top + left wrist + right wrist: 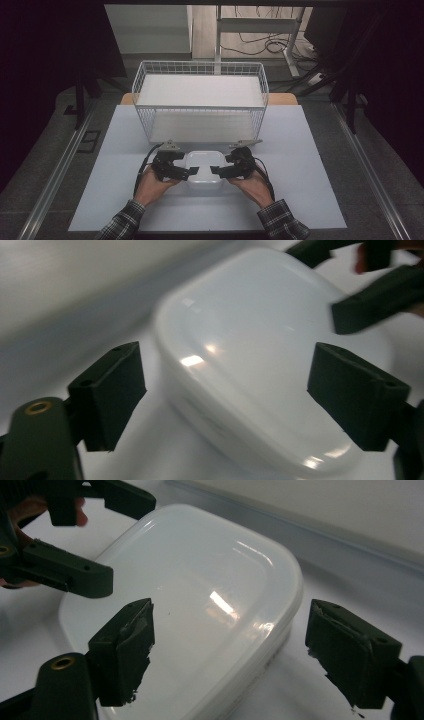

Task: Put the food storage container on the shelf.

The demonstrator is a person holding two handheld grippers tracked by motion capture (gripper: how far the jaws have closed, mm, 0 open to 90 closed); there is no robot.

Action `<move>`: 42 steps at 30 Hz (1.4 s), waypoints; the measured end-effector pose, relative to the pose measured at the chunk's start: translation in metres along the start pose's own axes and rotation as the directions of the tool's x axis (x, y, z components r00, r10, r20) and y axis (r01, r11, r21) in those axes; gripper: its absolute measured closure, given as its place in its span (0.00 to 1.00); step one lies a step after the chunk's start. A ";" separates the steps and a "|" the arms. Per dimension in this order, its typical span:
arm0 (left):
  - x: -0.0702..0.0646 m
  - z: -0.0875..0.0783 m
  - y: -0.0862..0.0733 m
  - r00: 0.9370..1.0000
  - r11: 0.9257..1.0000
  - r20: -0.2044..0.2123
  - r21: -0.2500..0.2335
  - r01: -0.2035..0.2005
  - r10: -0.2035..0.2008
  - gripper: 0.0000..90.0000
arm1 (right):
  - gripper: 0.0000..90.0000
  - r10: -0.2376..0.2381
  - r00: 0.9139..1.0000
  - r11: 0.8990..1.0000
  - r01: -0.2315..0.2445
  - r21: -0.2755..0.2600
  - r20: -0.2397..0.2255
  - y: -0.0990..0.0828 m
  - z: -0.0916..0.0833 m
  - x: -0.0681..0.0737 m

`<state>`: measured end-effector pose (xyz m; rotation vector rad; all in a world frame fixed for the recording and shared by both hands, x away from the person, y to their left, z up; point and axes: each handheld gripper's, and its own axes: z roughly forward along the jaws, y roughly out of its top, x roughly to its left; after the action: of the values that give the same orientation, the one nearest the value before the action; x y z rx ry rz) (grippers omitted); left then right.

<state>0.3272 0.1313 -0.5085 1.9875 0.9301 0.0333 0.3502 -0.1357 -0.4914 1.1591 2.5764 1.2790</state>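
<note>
Dark plaid sleeves cover both forearms. Each black gripper, left gripper and right gripper, carries a grey three-cornered plate above, a black cable behind, and blocky jaw pads.

The high view is dim with black, murky edges. Overhead light throws glare spots on the white lidded container between the fingers — the left gripper view smears with blur.

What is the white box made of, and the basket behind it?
The white box looks like plastic: smooth, glossy and a little see-through, with bright light spots on its lid. The basket looks like thin metal wire coated white, since its walls are a fine open grid; the coating is a guess. The gripper pads look like matte black rubber or foam, scuffed at the edges.
</note>
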 end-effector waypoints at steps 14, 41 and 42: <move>-0.015 -0.032 -0.030 0.993 0.990 0.039 -0.075 0.116 -0.113 0.69 | 0.66 0.018 1.000 1.000 -0.018 0.025 -0.013 -0.020 -0.035 0.017; -0.009 -0.042 -0.002 0.994 0.981 -0.065 -0.177 0.078 -0.090 0.89 | 0.87 -0.034 0.995 0.993 0.045 -0.112 0.094 0.003 -0.046 0.018; -0.009 -0.042 -0.002 0.994 0.981 -0.065 -0.177 0.078 -0.090 0.89 | 0.87 -0.034 0.995 0.993 0.045 -0.112 0.094 0.003 -0.046 0.018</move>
<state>0.3042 0.1567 -0.4831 1.7943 1.0220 0.1359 0.3233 -0.1537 -0.4537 1.1131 2.4154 1.3128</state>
